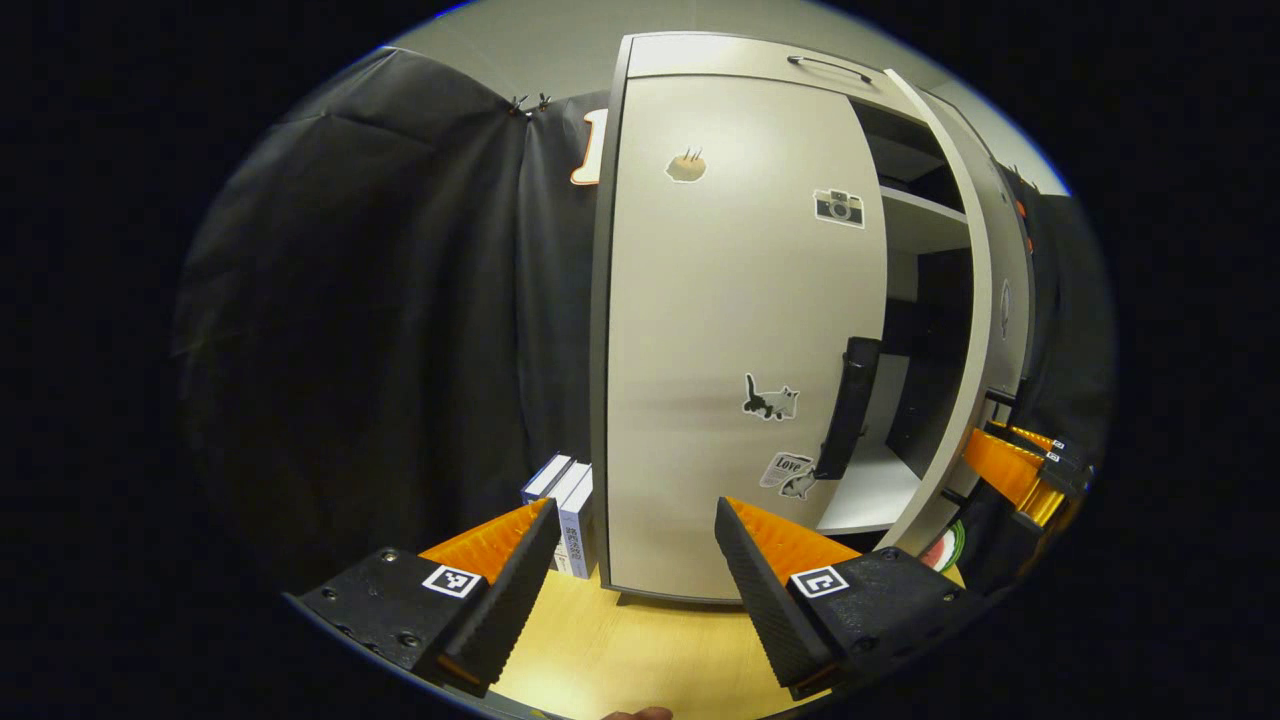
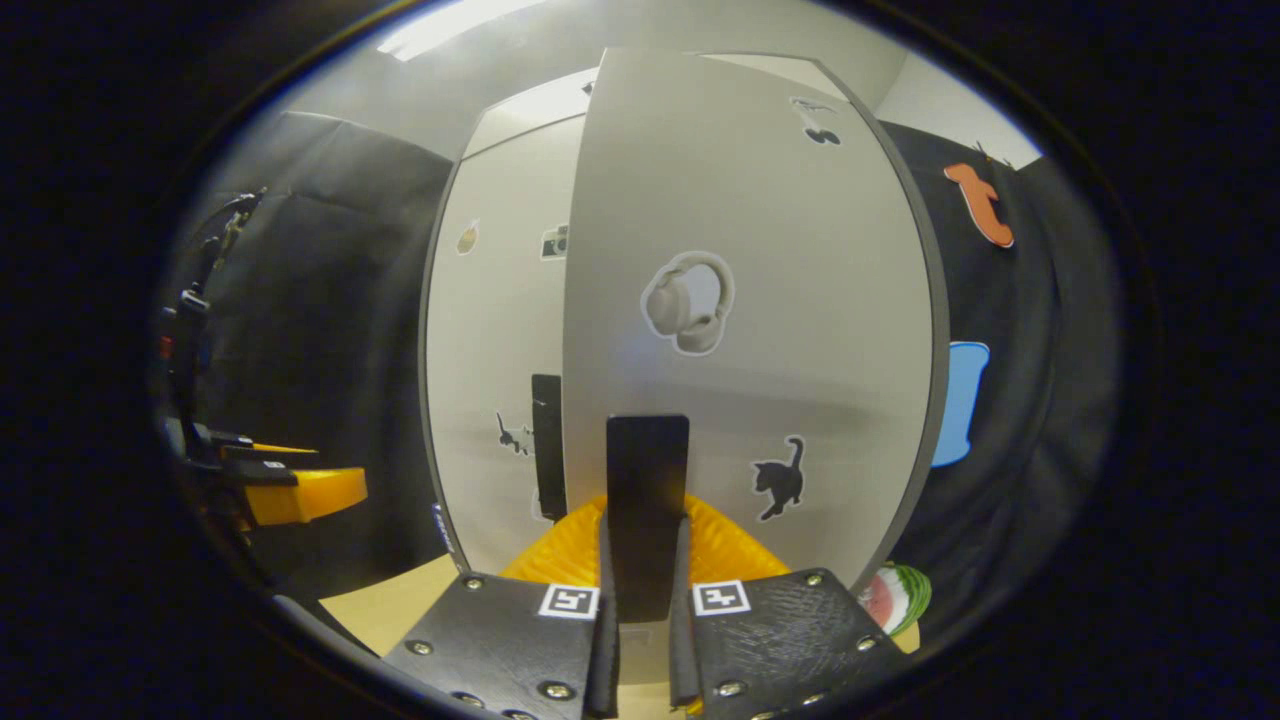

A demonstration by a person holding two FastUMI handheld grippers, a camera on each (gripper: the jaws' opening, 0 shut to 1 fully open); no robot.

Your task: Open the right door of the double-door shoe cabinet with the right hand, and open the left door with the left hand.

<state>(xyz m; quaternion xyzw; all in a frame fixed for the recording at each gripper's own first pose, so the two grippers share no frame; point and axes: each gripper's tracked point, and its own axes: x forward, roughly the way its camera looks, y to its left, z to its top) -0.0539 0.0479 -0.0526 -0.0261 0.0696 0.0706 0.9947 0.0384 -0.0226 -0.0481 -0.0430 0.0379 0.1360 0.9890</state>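
left gripper (image 1: pixel 630 560): jaws wide apart, holding nothing, facing the closed left door (image 1: pixel 740 330).
left handle (image 1: pixel 848 408): dark vertical bar, ahead and right of the fingers; probably next to grab.
right gripper (image 2: pixel 642 610): clamped on the right handle (image 2: pixel 647 490).
right door (image 2: pixel 750 320): pale grey, stickered, swung partly open; pull along the hinge arc, grip square.

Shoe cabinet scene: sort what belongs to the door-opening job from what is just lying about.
Job:
right door
its handle
right hand-held gripper
left door
its handle
left hand-held gripper

Lying about:
boxes
watermelon-patterned item
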